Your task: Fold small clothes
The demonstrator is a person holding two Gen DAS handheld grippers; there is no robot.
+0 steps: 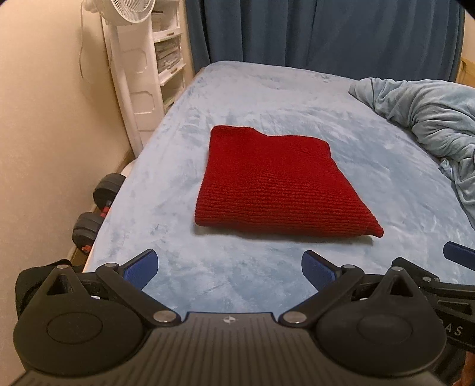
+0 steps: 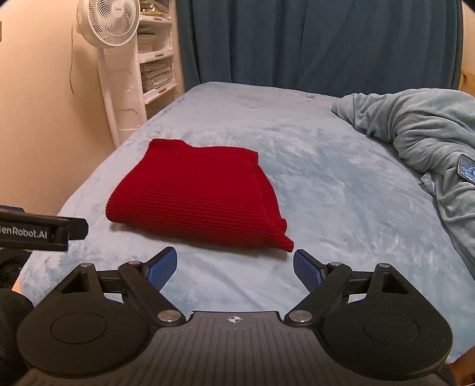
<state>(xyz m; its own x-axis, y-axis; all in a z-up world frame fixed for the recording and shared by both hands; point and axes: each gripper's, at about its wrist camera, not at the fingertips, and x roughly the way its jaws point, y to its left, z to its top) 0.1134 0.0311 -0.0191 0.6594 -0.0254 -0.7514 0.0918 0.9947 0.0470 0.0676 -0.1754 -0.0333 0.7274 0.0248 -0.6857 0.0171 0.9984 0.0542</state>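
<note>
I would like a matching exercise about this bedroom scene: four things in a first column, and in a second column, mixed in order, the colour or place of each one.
Column 1
1. knitted garment
2. fan
3. crumpled blanket
4. dumbbells

Column 2
A. on the floor between the wall and the bed
B. red, folded, in the middle of the bed
C. white, standing by the shelves
D. grey-blue, bunched at the right side of the bed

Pairs: 1-B, 2-C, 3-D, 4-A
</note>
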